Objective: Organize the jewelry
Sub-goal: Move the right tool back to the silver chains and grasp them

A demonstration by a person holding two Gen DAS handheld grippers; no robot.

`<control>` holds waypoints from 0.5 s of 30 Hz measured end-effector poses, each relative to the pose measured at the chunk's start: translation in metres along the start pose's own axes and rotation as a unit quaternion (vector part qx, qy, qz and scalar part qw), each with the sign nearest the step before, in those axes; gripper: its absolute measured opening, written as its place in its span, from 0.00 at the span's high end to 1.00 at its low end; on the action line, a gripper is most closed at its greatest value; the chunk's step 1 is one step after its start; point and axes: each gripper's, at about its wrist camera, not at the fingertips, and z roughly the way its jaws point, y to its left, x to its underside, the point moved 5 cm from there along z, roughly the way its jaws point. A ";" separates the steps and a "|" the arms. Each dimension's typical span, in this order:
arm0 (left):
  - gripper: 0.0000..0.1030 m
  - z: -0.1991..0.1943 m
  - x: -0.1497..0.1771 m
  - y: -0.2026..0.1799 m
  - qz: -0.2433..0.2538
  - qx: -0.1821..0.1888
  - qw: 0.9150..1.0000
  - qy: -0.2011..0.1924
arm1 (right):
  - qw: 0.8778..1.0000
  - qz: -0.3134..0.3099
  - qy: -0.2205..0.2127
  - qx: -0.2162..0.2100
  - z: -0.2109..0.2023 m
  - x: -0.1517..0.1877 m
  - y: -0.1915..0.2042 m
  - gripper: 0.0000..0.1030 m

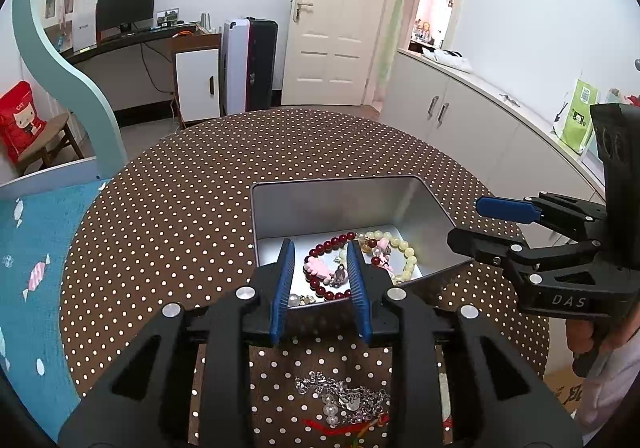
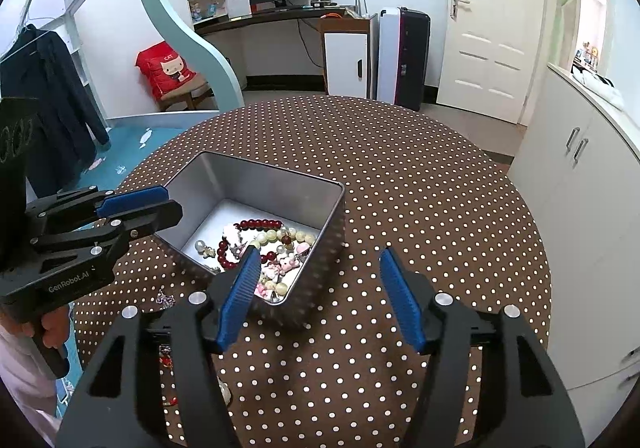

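An open silver tin stands on the round polka-dot table. It holds a dark red bead bracelet, a pale bead bracelet and pink charms. A silver chain with pearls and a red cord lies on the cloth beneath my left gripper. My left gripper hovers over the tin's near edge, open and empty; it also shows in the right wrist view. My right gripper is open and empty, astride the tin's right wall; it also shows in the left wrist view.
The table has a brown cloth with white dots. A blue bed is at left, white cabinets at right. Small jewelry bits lie on the cloth left of the tin.
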 end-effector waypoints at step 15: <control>0.43 -0.024 0.011 -0.002 -0.006 -0.005 1.000 -0.011 | 1.000 0.021 -0.001 0.019 -0.013 0.006 -0.002 0.14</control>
